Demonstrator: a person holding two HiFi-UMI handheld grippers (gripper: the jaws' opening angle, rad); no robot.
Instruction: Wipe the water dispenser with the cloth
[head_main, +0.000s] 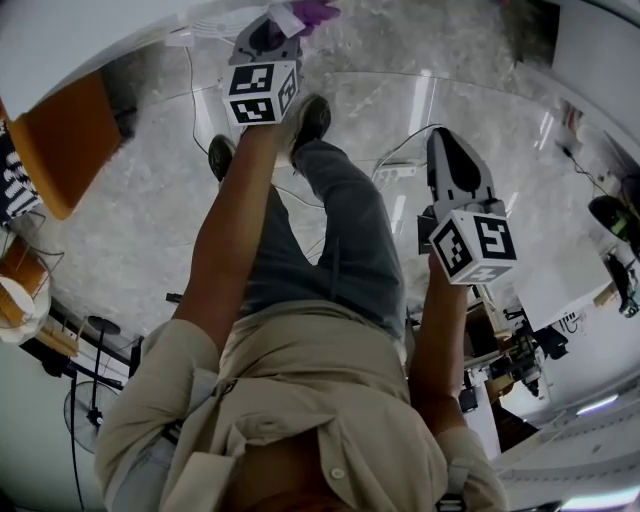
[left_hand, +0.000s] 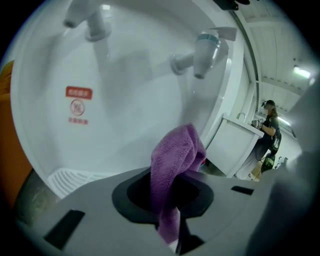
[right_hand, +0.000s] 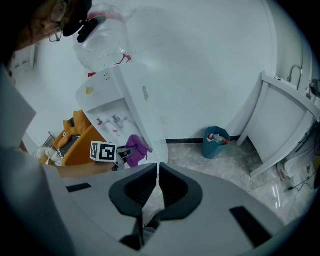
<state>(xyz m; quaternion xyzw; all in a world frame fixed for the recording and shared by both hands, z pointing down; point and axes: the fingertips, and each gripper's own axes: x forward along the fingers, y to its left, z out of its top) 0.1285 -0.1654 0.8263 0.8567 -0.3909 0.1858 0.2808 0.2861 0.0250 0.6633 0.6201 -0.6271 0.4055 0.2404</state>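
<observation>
Head camera looks steeply down, past the person's (head_main: 300, 400) chest and legs to the floor (head_main: 150, 200). Left gripper view is right up close to the water dispenser (left_hand: 125, 100), facing its white front just below the taps (left_hand: 200, 50). Right gripper view hangs well back, taking in the whole dispenser against the wall. All three catch the purple cloth (head_main: 315, 12).

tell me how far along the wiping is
Done: the left gripper is shut on the cloth. In hand: the cloth is held up to the dispenser, below the taps; contact cannot be told. Left: the wiping itself, by the look of it. The right gripper is shut, empty, away from the dispenser.
</observation>
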